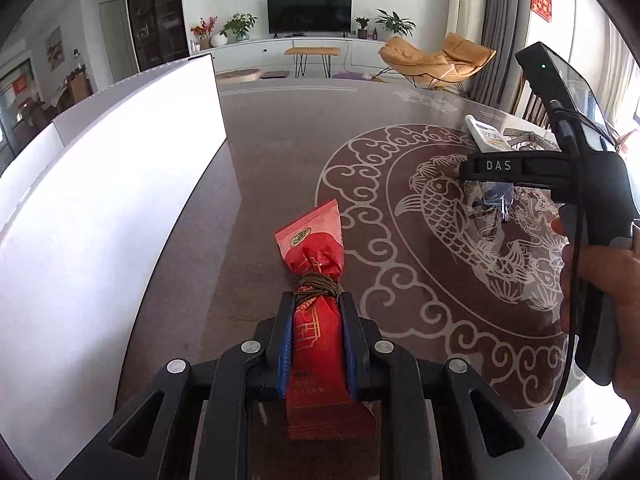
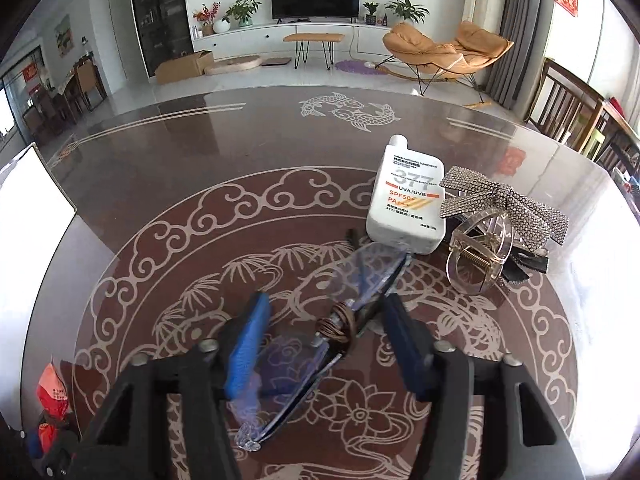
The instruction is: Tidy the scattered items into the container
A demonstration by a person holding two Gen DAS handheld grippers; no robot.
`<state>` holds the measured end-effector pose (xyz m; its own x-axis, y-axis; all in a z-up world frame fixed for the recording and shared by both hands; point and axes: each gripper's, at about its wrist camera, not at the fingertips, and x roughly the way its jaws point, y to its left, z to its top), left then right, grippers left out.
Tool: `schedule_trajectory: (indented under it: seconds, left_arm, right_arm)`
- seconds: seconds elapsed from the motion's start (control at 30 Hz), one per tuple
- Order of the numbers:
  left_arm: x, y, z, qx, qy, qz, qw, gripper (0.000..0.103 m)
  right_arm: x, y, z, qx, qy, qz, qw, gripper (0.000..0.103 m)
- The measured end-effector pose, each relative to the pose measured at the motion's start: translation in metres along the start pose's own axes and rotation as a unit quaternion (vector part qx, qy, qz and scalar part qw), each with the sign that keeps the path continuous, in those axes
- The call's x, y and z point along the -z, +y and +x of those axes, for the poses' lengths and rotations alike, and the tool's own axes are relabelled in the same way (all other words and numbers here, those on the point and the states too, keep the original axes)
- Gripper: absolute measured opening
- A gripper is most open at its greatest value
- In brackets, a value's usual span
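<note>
1. Left gripper (image 1: 316, 304): jaws clamped on red packet (image 1: 316, 248), pads pressing both sides just below its brown cord tie. The packet's flat sealed end sticks out past the fingertips, center frame.
2. Can't tell whether the red packet is lifted or resting on the table (image 1: 280, 140).
3. White container (image 1: 120, 160): tall white wall filling the left side of the left wrist view, just left of the held packet and not touching it.
4. Right gripper (image 2: 326, 320): jaws stand wide apart in its own view. Clear packet (image 2: 360, 276) with blue print lies between them, cord-tied at the middle. Neither blue pad touches it.
5. The clear packet runs diagonally, lower center to upper right, flat on the table.
6. White sunscreen bottle (image 2: 408, 204): lying on the table, upper right of center, its bottom edge at the clear packet's far tip.
7. Rhinestone bow clip (image 2: 504, 208) is just right of the bottle, on top of a clear claw clip (image 2: 476, 256).
8. A person's hand (image 1: 592, 276) holds the right gripper's handle at the right edge of the left wrist view.
</note>
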<state>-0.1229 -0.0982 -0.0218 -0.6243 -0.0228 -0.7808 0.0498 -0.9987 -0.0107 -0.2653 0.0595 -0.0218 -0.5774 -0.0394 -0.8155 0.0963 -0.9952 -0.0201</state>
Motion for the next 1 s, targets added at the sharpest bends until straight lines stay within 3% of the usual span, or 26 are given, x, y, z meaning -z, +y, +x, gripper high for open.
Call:
schedule_trajectory:
  seconds: [0.17, 0.4, 0.57, 0.6, 0.63, 0.67, 0.7, 0.73, 1.0]
  left_arm:
    - [0.006, -0.003, -0.005, 0.012, 0.001, -0.005, 0.9999, 0.020]
    - [0.034, -0.036, -0.028, 0.062, 0.010, 0.000, 0.9980, 0.020]
    - [0.039, -0.047, -0.028, 0.039, 0.001, -0.001, 0.9992, 0.023]
    - [0.037, -0.049, -0.027, 0.032, 0.003, 0.004, 0.9995, 0.027]
    - [0.036, -0.050, -0.026, 0.023, 0.005, 0.011, 0.9997, 0.039]
    - [0.034, -0.051, -0.024, 0.010, 0.010, 0.016, 0.9998, 0.049]
    - [0.035, -0.050, -0.024, -0.002, 0.016, 0.015, 0.9998, 0.068]
    - [0.035, -0.048, -0.024, -0.008, 0.016, 0.011, 0.9998, 0.075]
    - [0.034, -0.038, -0.018, -0.016, 0.021, -0.009, 0.9996, 0.085]
  right_arm:
    - [0.030, -0.022, -0.026, -0.037, -0.005, -0.042, 0.998, 0.028]
    - [0.139, -0.087, -0.099, -0.086, -0.003, -0.083, 0.993, 0.028]
    - [0.172, -0.114, -0.117, -0.082, -0.025, -0.084, 0.993, 0.034]
    - [0.174, -0.114, -0.118, -0.081, -0.026, -0.086, 0.993, 0.048]
    - [0.173, -0.115, -0.116, -0.080, -0.026, -0.089, 0.992, 0.055]
    - [0.172, -0.117, -0.114, -0.079, -0.027, -0.092, 0.992, 0.056]
    - [0.173, -0.117, -0.114, -0.075, -0.028, -0.094, 0.992, 0.057]
    - [0.174, -0.117, -0.115, -0.073, -0.028, -0.093, 0.993, 0.057]
    - [0.169, -0.125, -0.107, -0.060, -0.021, -0.073, 0.995, 0.072]
